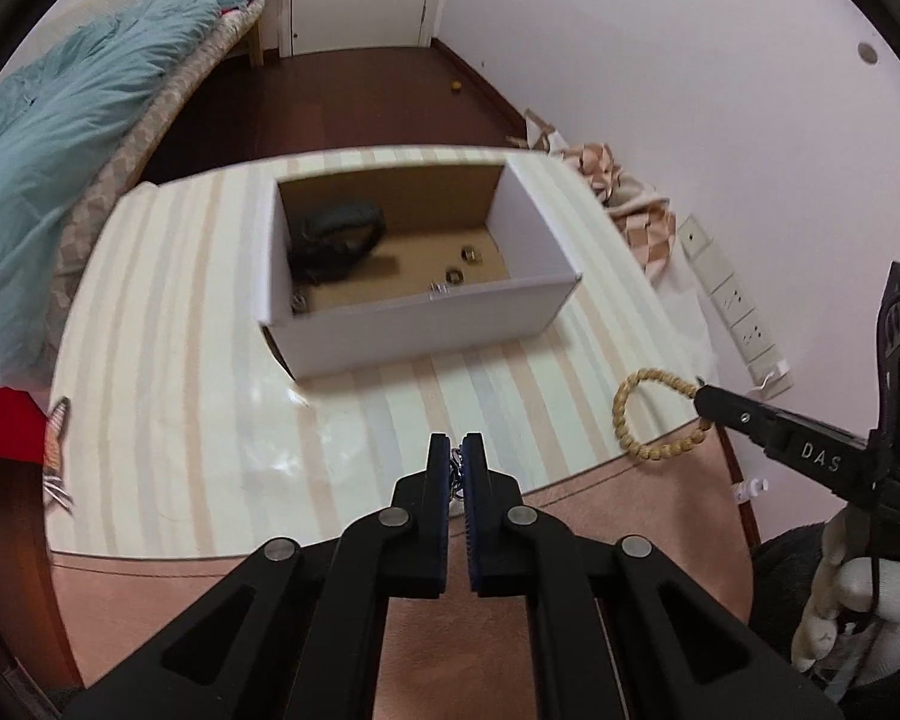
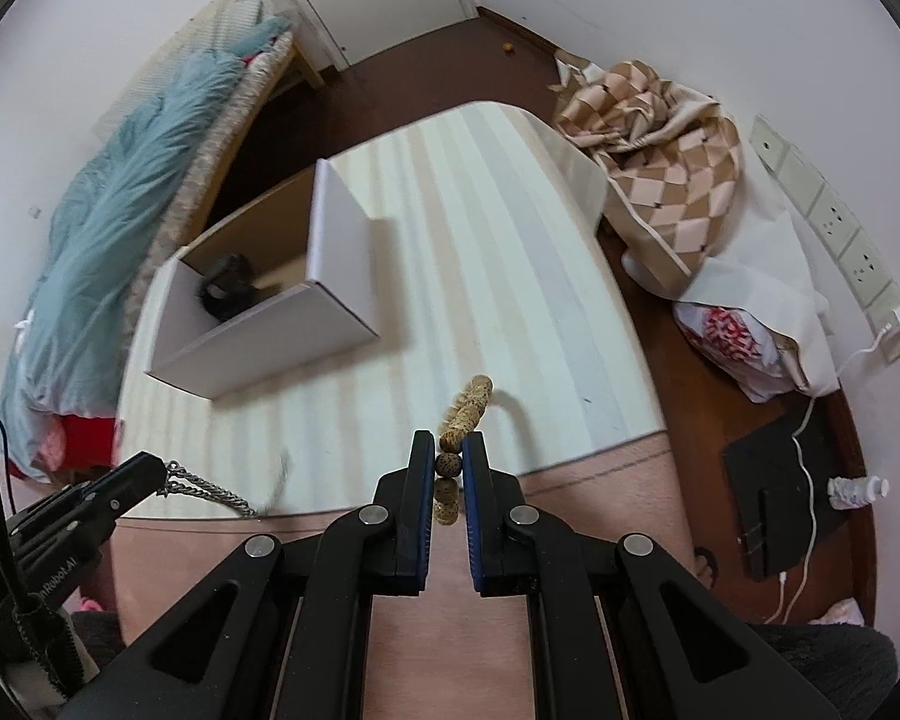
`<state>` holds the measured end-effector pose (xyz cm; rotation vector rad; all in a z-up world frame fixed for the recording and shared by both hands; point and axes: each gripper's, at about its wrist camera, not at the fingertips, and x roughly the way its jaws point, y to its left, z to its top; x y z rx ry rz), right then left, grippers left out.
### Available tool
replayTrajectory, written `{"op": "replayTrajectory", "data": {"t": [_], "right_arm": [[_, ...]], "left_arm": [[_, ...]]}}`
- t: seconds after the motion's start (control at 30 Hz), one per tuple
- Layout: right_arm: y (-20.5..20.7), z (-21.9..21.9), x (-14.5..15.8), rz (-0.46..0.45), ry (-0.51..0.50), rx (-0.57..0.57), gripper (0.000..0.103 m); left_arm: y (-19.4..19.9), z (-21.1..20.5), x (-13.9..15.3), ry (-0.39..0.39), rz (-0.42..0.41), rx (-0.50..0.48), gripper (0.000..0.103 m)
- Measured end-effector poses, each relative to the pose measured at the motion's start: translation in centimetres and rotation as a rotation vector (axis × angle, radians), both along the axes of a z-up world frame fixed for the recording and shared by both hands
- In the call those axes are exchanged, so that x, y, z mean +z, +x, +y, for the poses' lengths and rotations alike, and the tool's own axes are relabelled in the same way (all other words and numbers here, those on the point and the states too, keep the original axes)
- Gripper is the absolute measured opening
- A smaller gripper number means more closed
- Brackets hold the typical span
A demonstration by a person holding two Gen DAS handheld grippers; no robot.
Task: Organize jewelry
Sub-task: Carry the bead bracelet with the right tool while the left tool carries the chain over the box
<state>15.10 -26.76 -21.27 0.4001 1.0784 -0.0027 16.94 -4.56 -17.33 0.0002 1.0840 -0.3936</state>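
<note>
Striped tabletop [image 1: 180, 300] beside bed [image 1: 60, 138]

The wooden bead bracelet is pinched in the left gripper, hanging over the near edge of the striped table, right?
Wrong gripper: the right gripper pinches the wooden bead bracelet over the striped table's near edge, as the right wrist view shows. The left gripper holds a metal chain.

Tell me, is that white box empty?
Not empty. The open white box holds a dark band and small rings on its brown floor.
</note>
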Motion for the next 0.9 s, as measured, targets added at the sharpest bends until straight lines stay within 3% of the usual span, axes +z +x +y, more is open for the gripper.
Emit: {"op": "replayTrajectory", "data": {"t": [0.33,0.57,0.73,0.9], "right_arm": [[1.8,3.4,7.4,-0.131,0.051,0.121,0.01],[5.8,5.9,12.7,-0.226,0.035,0.203,0.009],[10.0,7.6,13.1,-0.209,0.002,0.243,0.009],[13.1,8.6,12.0,-0.161,-0.002,0.266,0.01]], "left_arm": [[1.2,2.0,6.3,-0.102,-0.063,0.006,0.002],[5.6,2.3,10.4,-0.138,-0.133,-0.003,0.001],[10.9,2.5,8.6,-0.17,-0.053,0.018,0.001],[14.0,2.3,5.8,-0.144,-0.001,0.04,0.001]]}}
